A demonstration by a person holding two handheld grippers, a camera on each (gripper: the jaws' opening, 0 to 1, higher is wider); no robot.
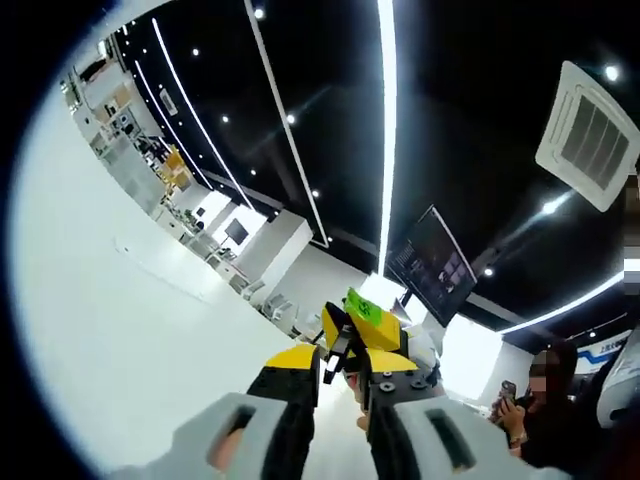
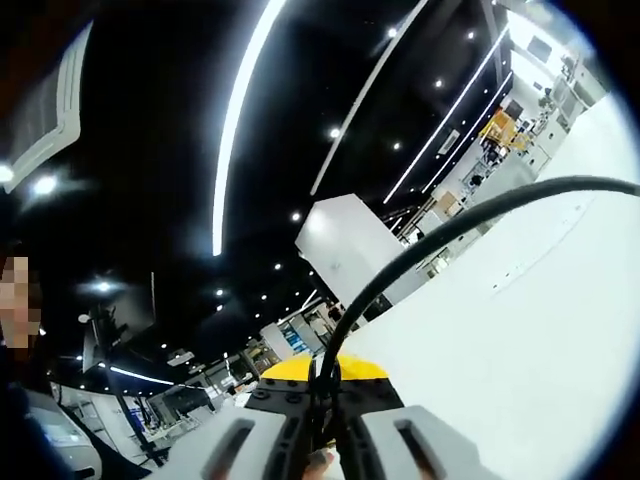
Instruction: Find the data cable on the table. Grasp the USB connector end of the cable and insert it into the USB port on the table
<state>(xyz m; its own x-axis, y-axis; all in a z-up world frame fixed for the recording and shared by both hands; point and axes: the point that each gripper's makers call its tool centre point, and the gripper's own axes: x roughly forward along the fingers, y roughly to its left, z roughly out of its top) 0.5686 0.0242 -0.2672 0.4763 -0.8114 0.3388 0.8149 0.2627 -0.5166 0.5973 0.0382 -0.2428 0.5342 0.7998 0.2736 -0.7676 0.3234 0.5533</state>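
The white desk fills the left side of the left gripper view, tipped steeply by the roll of the camera. At the bottom the left tongs stand narrowly parted. A small dark piece sits at their tips, but I cannot tell whether they pinch it. Just beyond them is a yellow block with a green tag, which looks to be the right tongs. Further right a dark screen hangs below the ceiling, and a person's hand holds a phone at the edge.

In the right gripper view the tongs are closed on the black cable. It rises from between the jaws and bends in a long arc to the right, above the desk. The stretch gripped looks like plain cord, not a plug.

The cable is probably light and limp, with a smooth round jacket that could slide or twist in the jaws. Its free length will likely sag and swing. The connector's body is the only stiff part, so the hold should be there, just behind the metal tip, flat faces against the pads. Gripped on the cord alone, the plug would probably flop off line when pushed at a port.
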